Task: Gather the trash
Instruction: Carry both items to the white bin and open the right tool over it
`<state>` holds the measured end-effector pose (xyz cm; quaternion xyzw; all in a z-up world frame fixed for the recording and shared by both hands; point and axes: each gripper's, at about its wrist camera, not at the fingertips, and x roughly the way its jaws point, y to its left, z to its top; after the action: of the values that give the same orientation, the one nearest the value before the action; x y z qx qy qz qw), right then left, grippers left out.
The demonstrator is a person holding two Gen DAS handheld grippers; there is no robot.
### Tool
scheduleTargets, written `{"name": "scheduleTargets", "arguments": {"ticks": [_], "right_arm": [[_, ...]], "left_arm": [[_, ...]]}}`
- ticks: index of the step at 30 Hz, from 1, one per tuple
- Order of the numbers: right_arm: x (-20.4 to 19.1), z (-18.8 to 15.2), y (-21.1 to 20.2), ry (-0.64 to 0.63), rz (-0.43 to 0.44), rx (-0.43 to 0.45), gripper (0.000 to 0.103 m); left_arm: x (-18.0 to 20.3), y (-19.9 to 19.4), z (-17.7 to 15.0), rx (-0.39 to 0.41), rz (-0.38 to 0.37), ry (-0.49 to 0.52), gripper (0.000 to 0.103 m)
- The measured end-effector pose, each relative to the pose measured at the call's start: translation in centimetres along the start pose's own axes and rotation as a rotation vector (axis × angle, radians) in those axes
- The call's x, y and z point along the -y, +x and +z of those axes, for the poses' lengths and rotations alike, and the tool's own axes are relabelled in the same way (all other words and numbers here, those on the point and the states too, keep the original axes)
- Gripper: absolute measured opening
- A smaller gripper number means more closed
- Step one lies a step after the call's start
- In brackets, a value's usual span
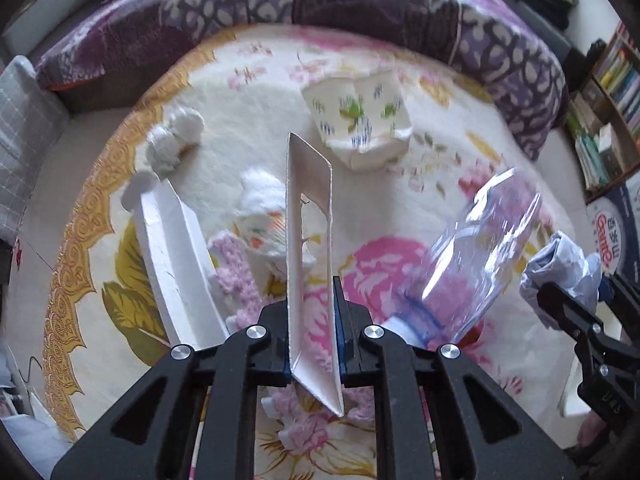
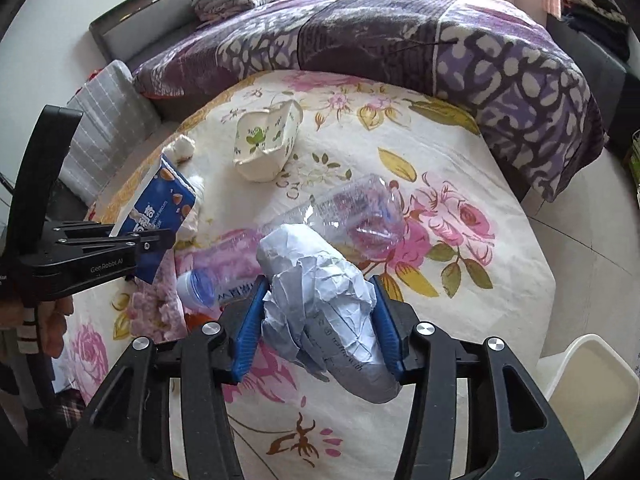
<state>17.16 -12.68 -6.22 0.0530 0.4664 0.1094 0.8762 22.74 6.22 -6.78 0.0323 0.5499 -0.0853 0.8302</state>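
My left gripper is shut on a flattened carton, seen edge-on with its white inside showing. In the right wrist view the same carton shows its blue printed side in the left gripper. My right gripper is shut on a crumpled grey-blue paper wad; the wad also shows at the right edge of the left wrist view in the right gripper. A clear plastic bottle with a blue cap lies on the floral tablecloth just beyond the wad.
A crushed floral paper pack lies farther back. White tissue wads, a long white foam piece and pink fluffy scraps lie at the left. A purple blanket borders the far side; a white chair stands lower right.
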Motion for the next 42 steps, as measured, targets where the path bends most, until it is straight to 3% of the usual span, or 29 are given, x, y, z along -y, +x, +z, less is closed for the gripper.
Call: {"name": "scheduleTargets", "arguments": {"ticks": [8, 15, 20, 31, 42], "right_arm": [[-0.4, 1.3, -4.4, 0.052, -0.037, 0.192, 0.048], [0.0, 1.2, -7.7, 0.100, -0.075, 0.310, 0.048], [1.1, 0.4, -9.1, 0.140, -0.100, 0.341, 0.048], [4.4, -1.9, -11.3, 0.218, -0.167, 0.335, 0.048], [11.0, -5.1, -13.8, 0.405, -0.292, 0.293, 0.052]], "left_arm": [[1.4, -5.5, 0.6, 0.231, 0.019, -0.068, 0.015], [3.9, -8.3, -0.5, 0.359, 0.073, -0.075, 0.015], [5.7, -10.2, -1.6, 0.424, 0.088, -0.056, 0.015], [9.8, -10.0, -2.8, 0.405, 0.042, 0.024, 0.015], [15.1, -9.9, -3.8, 0.398, -0.027, 0.118, 0.015]]}}
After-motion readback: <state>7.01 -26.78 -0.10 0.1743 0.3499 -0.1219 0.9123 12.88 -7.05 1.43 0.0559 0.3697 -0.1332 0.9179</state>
